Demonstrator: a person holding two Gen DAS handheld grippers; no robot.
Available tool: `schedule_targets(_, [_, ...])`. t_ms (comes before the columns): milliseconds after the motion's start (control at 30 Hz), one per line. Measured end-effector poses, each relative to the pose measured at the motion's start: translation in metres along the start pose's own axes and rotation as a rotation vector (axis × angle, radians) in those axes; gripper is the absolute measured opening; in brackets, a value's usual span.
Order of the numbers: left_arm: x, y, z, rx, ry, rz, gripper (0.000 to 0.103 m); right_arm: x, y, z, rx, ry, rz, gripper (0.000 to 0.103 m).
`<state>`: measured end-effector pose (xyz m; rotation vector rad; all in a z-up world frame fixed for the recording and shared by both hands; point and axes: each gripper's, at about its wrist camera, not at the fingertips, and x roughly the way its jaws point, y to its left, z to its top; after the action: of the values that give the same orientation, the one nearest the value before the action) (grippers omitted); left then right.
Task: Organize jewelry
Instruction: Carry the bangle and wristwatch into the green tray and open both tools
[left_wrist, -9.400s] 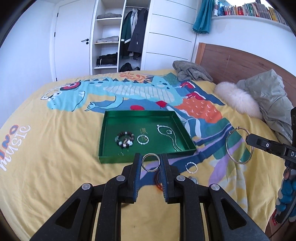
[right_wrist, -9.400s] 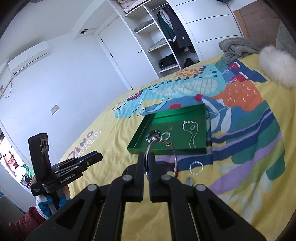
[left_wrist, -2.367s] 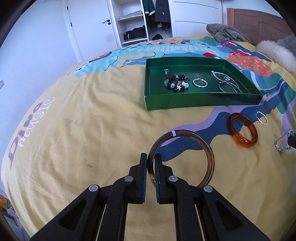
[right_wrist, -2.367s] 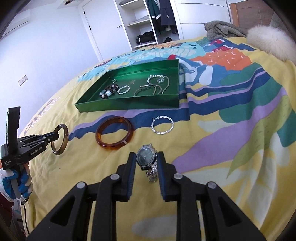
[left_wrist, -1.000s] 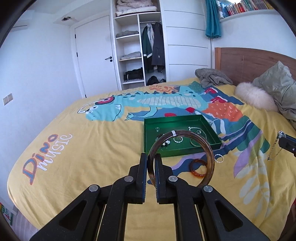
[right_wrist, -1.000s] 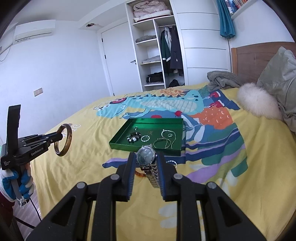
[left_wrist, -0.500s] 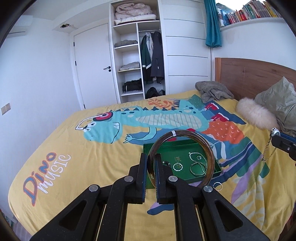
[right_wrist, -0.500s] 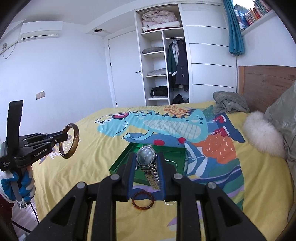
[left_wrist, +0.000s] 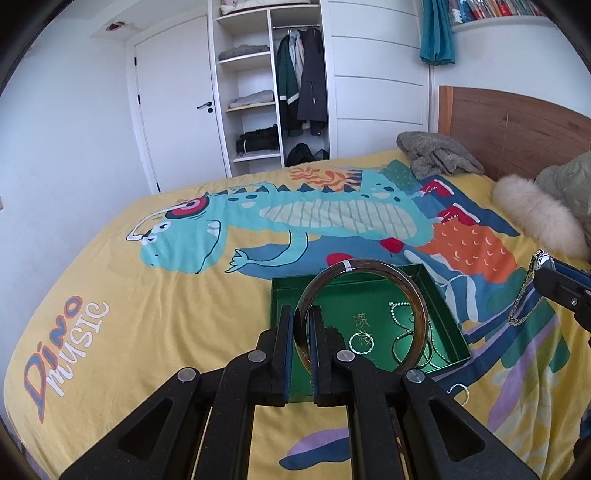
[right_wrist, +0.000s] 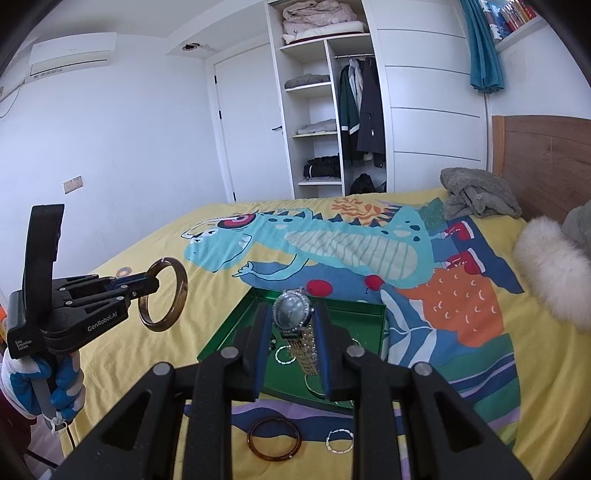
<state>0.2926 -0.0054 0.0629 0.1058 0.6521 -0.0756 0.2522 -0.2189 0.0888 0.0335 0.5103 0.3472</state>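
Note:
My left gripper (left_wrist: 303, 317) is shut on a dark brown bangle (left_wrist: 384, 269), held upright in the air above the near left part of the green tray (left_wrist: 452, 317). From the right wrist view the same bangle (right_wrist: 164, 295) hangs at the left gripper (right_wrist: 146, 286). My right gripper (right_wrist: 291, 314) is shut on a silver wristwatch (right_wrist: 291, 317), its strap hanging down over the tray (right_wrist: 218, 343). The watch (left_wrist: 543, 260) shows at the right edge of the left wrist view. Necklaces and small bracelets lie in the tray.
An amber bangle (right_wrist: 274, 438) and a twisted silver ring bracelet (right_wrist: 339, 440) lie on the yellow dinosaur bedspread (left_wrist: 129, 280) in front of the tray. A grey cloth (left_wrist: 436, 155), a fluffy white pillow (left_wrist: 535, 214) and the wooden headboard are at the far right.
Both grippers have moved forward toward the tray, which is now larger and lower in both views. The brown bangle and the watch stay gripped.

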Motion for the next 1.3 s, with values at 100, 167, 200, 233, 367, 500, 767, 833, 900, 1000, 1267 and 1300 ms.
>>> schedule_targets(100, [0.040,-0.006,-0.003,0.005,0.048,-0.001,0.008,0.035,-0.009,-0.012,0.014,0.042,0.011,0.021])
schedule_targets(167, [0.066,-0.011,-0.001,0.006,0.077,-0.001,0.008,0.060,-0.016,-0.019,0.021,0.075,0.011,0.021])
schedule_targets(200, [0.079,-0.013,0.001,0.006,0.091,-0.001,0.008,0.072,-0.020,-0.022,0.025,0.090,0.012,0.021])
schedule_targets(233, [0.090,-0.015,0.003,0.007,0.101,0.000,0.008,0.085,-0.024,-0.024,0.029,0.103,0.012,0.021])
schedule_targets(367, [0.140,-0.025,0.015,0.006,0.153,0.001,0.008,0.131,-0.040,-0.025,0.034,0.146,-0.004,0.021])
schedule_targets(500, [0.185,-0.035,0.015,0.017,0.211,0.016,0.008,0.176,-0.062,-0.027,0.065,0.192,-0.024,0.021])
schedule_targets(767, [0.247,-0.048,-0.005,0.031,0.309,0.041,0.008,0.251,-0.086,-0.043,0.114,0.328,-0.033,0.021])
schedule_targets(833, [0.252,-0.048,-0.007,0.025,0.327,0.038,0.008,0.263,-0.088,-0.046,0.113,0.360,-0.045,0.021])
schedule_targets(900, [0.254,-0.049,-0.007,0.030,0.336,0.038,0.008,0.271,-0.091,-0.048,0.119,0.385,-0.054,0.021])
schedule_targets(1000, [0.256,-0.049,-0.007,0.037,0.353,0.048,0.008,0.281,-0.093,-0.051,0.115,0.418,-0.073,0.021])
schedule_targets(1267, [0.263,-0.051,-0.006,0.045,0.395,0.067,0.008,0.288,-0.094,-0.055,0.091,0.455,-0.108,0.022])
schedule_targets(1300, [0.264,-0.051,-0.006,0.043,0.398,0.067,0.008,0.288,-0.095,-0.054,0.088,0.460,-0.115,0.022])
